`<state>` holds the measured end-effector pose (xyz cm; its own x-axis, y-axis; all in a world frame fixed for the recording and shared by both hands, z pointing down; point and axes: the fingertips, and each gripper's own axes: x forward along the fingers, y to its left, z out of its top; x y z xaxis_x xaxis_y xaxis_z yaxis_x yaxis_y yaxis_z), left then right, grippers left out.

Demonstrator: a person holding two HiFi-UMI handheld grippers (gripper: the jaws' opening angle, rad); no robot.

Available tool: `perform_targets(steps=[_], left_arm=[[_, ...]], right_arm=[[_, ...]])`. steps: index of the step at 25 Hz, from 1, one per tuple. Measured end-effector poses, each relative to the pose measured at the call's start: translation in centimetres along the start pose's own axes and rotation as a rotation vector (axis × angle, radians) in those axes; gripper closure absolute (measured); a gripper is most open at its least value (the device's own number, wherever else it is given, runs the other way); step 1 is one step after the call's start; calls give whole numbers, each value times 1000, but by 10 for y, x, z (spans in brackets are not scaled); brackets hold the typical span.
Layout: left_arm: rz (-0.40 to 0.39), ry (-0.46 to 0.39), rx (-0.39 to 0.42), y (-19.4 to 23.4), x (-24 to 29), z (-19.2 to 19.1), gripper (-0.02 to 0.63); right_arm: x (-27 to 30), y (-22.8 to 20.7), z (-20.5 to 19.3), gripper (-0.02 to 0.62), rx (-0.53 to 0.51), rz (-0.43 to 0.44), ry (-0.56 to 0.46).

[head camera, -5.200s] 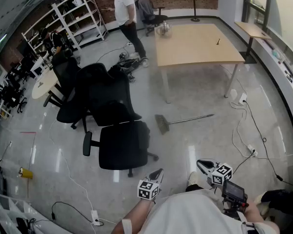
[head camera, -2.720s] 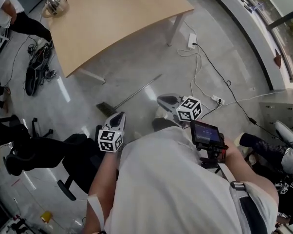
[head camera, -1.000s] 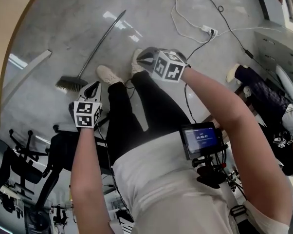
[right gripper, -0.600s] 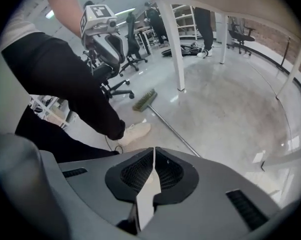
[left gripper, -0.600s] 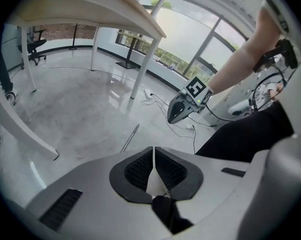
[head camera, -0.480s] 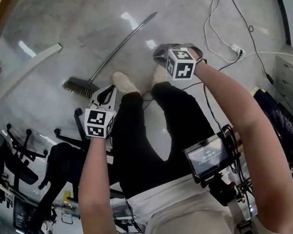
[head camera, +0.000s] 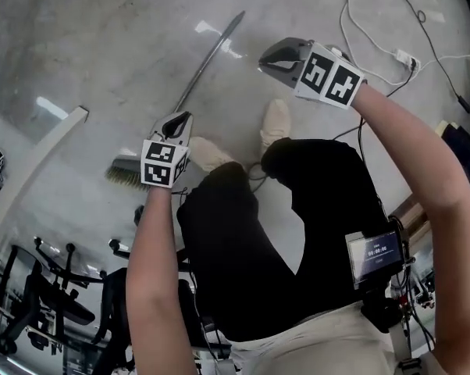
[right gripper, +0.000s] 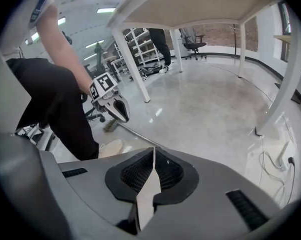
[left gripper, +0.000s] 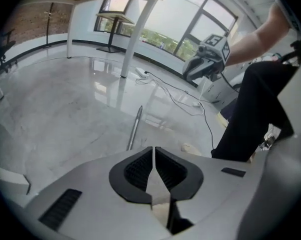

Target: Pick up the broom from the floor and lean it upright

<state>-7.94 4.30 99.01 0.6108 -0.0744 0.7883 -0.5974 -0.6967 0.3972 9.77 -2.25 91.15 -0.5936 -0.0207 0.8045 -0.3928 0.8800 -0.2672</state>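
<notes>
The broom lies flat on the grey floor. Its metal handle (head camera: 208, 53) runs up and to the right from the bristle head (head camera: 124, 175). My left gripper (head camera: 183, 118) hangs just above the lower part of the handle, near the head, with its jaws shut and empty. My right gripper (head camera: 268, 59) is to the right of the handle's upper part, clear of it, also shut on nothing. In the left gripper view the handle (left gripper: 134, 128) lies just ahead of the gripper (left gripper: 154, 148). In the right gripper view the bristle head (right gripper: 109, 126) sits beyond the gripper (right gripper: 154, 149).
My shoes (head camera: 278, 119) stand close to the broom's right side. A white table leg (head camera: 33, 169) slants at the left. Cables and a power strip (head camera: 404, 58) lie at the upper right. Office chairs (head camera: 59, 307) stand at the lower left.
Both grippers have come down toward the floor, the left one to just above the broom handle. The broom has not moved. Both pairs of jaws stayed shut.
</notes>
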Motion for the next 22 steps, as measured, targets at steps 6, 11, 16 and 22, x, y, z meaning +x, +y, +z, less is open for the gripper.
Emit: perform_targets(steps=[6,11,16,22], left_arm=[[20,84,126,43,68,-15,586],[75,136,197,76,115,-33,584],[55,212,303,76,154,-56,491],[178,250,391,89,171,-59,492]], right_arm=[[6,-50,-33,577,-34,-48,-27],[27,-93,-36,577,-12,-76,-72],[48,-115,-38,577,-59,-83,-78],[47,-127,-41,577,-107,-104,-72]])
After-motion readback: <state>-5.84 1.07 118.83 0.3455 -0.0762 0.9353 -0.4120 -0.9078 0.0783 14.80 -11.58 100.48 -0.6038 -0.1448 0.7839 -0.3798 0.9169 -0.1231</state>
